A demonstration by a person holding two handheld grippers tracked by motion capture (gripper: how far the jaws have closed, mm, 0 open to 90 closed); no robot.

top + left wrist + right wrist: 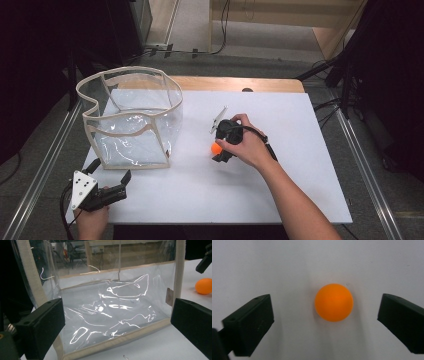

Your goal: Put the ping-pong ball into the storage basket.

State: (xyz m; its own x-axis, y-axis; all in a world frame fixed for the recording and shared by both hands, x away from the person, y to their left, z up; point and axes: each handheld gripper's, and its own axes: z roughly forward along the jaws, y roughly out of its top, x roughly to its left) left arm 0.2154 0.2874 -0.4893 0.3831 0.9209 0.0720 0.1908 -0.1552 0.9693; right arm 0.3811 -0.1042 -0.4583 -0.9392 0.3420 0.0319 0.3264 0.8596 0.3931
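White matte table [280,190] is carrying a clear, crinkly plastic bag [132,120]. Right gripper [325,315] is pointing down, jaws wide, straddling the smooth orange ball [334,302]. Left gripper [125,181] is idling open near the bag.

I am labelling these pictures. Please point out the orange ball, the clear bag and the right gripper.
orange ball [334,302], right gripper view, its middle.
clear bag [131,71], high view, its beige top rim.
right gripper [325,315], right gripper view, midway between its fingertips.

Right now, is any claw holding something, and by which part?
Nothing is held. The right claw is open around the orange ball, without touching it. The left claw is open, facing the clear bag.
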